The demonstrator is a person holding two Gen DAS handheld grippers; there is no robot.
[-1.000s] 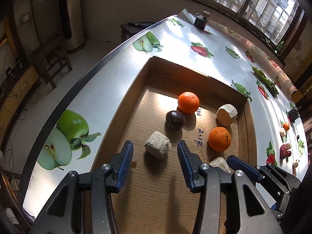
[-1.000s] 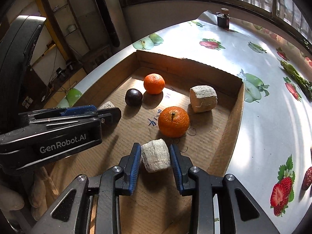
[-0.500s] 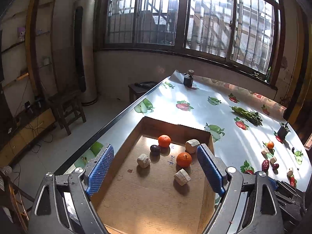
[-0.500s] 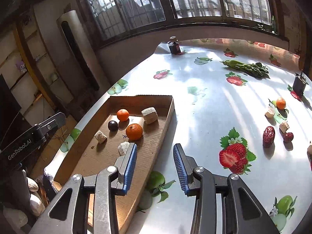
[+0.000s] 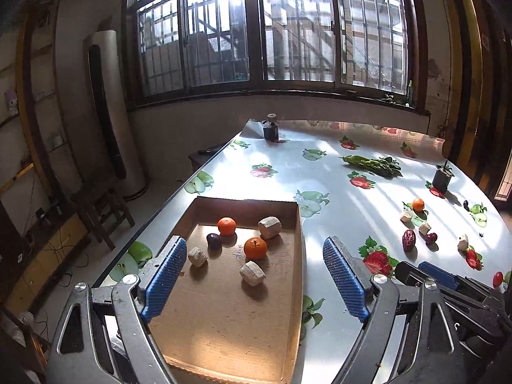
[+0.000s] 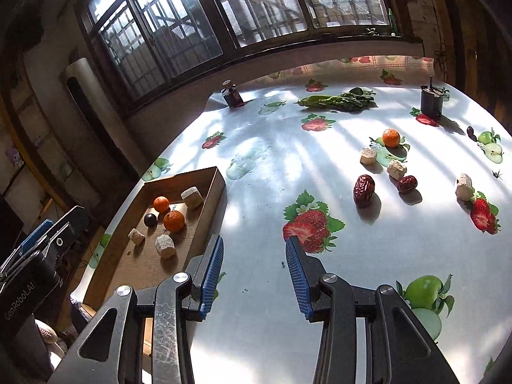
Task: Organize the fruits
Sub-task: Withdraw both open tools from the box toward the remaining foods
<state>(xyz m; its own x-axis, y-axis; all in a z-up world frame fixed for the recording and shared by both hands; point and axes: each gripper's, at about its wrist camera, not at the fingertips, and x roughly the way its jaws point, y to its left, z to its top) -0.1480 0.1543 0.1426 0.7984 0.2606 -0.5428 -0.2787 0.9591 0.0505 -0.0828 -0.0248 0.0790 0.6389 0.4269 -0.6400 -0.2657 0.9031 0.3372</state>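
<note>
Now, from the left wrist, the left tongs (image 5: 254,283) are spread wide with nothing between them, up above the cardboard box (image 5: 296,256). Inside the box sit two oranges (image 5: 255,248), a dark plum (image 5: 213,241) and three pale chunks (image 5: 252,273). More fruit waits far off on the table (image 5: 336,192), like a red date (image 5: 408,240).

From the right wrist, the right tongs (image 6: 252,276) are partly spread and hold nothing, over bare table beside the box. The date (image 6: 364,189) lies ahead, near a smaller red date (image 6: 406,183), some pale chunks (image 6: 396,169) and an orange (image 6: 391,137).

I think the next job is fetching one of these. The tongs look too narrow for the big date, so open them wider first. Come down with one pad on each side and squeeze gently, so it does not roll away.
</note>
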